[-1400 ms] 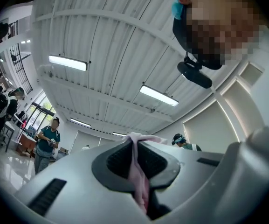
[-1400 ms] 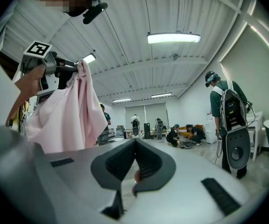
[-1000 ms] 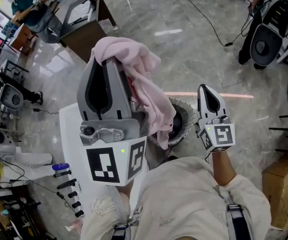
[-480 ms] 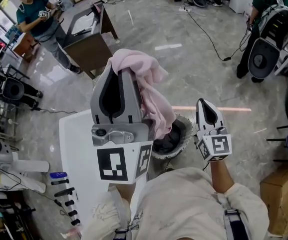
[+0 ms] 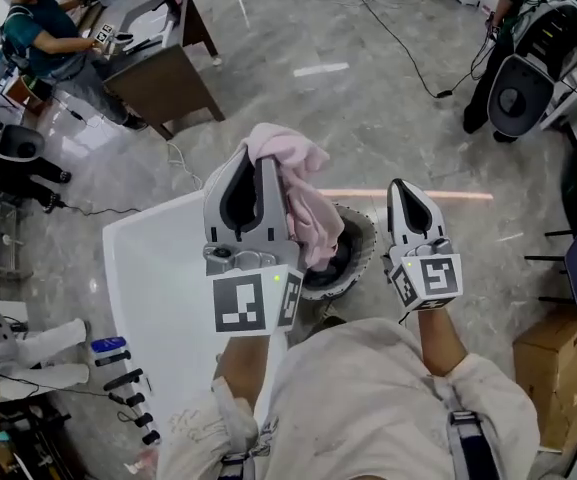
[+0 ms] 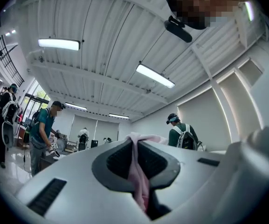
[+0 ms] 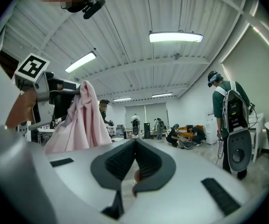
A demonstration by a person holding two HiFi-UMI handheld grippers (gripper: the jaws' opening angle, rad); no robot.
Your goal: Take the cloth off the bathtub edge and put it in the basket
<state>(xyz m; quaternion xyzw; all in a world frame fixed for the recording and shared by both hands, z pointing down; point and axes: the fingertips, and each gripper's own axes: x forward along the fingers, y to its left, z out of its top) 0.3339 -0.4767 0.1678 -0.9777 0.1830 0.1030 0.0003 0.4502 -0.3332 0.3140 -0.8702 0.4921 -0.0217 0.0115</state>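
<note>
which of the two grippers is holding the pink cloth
The left gripper: the pink cloth is pinched between its jaws, while the right gripper is shut on nothing.

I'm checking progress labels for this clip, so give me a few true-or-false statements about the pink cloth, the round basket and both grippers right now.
1. The left gripper is shut on the pink cloth. True.
2. The pink cloth lies on a tub edge. False: it hangs from the left gripper, off the white bathtub.
3. The right gripper pinches a corner of the cloth. False: its jaws are together with nothing between them.
4. In the head view, the round basket shows between the two grippers. True.
</note>
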